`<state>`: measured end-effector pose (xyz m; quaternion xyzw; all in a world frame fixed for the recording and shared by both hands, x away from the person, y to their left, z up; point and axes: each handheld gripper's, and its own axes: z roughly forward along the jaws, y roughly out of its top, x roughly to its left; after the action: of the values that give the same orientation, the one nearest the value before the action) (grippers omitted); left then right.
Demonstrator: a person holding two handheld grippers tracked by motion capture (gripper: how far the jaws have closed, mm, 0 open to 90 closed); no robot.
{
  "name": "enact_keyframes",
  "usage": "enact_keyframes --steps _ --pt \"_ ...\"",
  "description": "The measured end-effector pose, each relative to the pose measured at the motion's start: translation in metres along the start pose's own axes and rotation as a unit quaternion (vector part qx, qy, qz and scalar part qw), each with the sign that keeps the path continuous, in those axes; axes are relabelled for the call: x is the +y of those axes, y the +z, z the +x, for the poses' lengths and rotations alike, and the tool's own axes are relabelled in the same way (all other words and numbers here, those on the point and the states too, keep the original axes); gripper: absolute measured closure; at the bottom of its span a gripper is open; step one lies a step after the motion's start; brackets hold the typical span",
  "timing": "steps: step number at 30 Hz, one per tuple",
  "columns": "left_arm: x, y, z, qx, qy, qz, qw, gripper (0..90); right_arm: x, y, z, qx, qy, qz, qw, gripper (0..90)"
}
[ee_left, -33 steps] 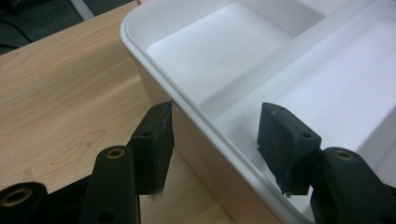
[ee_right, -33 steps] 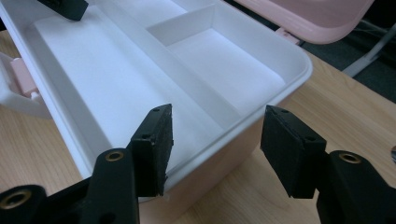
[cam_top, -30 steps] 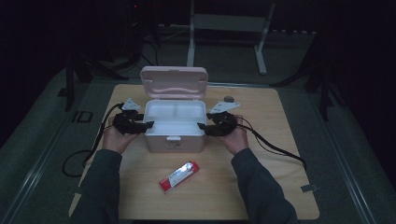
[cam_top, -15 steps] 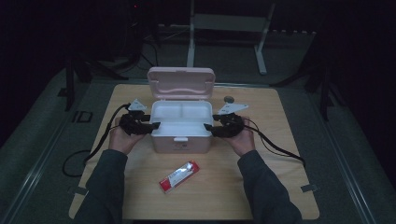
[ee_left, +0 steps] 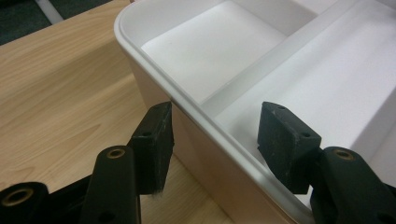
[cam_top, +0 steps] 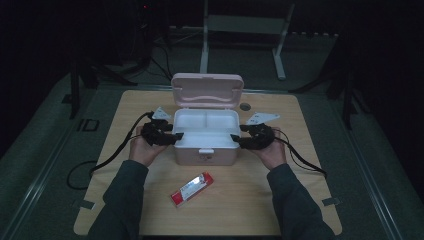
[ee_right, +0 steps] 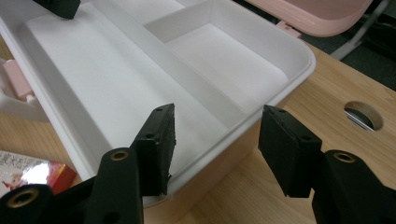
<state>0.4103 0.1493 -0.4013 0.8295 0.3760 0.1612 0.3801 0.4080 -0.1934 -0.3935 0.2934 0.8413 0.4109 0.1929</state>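
- A red and white packet (cam_top: pixel 192 188) lies flat on the desk (cam_top: pixel 300 150), toward six o'clock, slanted with its white end up toward one o'clock.
- A round cable hole (cam_top: pixel 244 106) sits in the desk top near the far edge, toward one o'clock.
- Beyond the desk at twelve o'clock stands a pale metal frame (cam_top: pixel 245 30) on the dark floor (cam_top: pixel 45 150).
- At about ten o'clock, dark stand legs (cam_top: pixel 85 75) rise from the floor.
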Motion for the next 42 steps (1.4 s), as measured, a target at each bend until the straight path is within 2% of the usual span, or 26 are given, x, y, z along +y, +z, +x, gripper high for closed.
enact_keyframes --steps 8,14,22,34,42 --pt "0.006 0.006 -0.013 -0.002 0.006 0.006 1.0000 45.3 -0.009 -0.012 -0.006 -0.005 0.004 0.001 1.0000 46.0" --pt "0.007 0.008 -0.018 -0.012 0.000 0.002 0.9999 45.1 -0.014 -0.018 -0.008 -0.006 0.004 0.001 1.0000 46.0" --pt "0.012 0.011 -0.026 -0.013 0.009 0.011 0.9998 44.7 -0.018 -0.025 -0.009 -0.013 -0.001 0.005 0.9999 45.9" --pt "0.014 0.013 -0.028 -0.019 0.013 0.013 0.9997 44.3 -0.021 -0.029 -0.012 -0.014 -0.004 0.007 0.9999 45.6" --pt "0.014 0.012 -0.026 -0.022 0.023 0.006 0.9995 41.5 -0.020 -0.029 -0.013 -0.009 -0.005 0.008 0.9999 45.5"
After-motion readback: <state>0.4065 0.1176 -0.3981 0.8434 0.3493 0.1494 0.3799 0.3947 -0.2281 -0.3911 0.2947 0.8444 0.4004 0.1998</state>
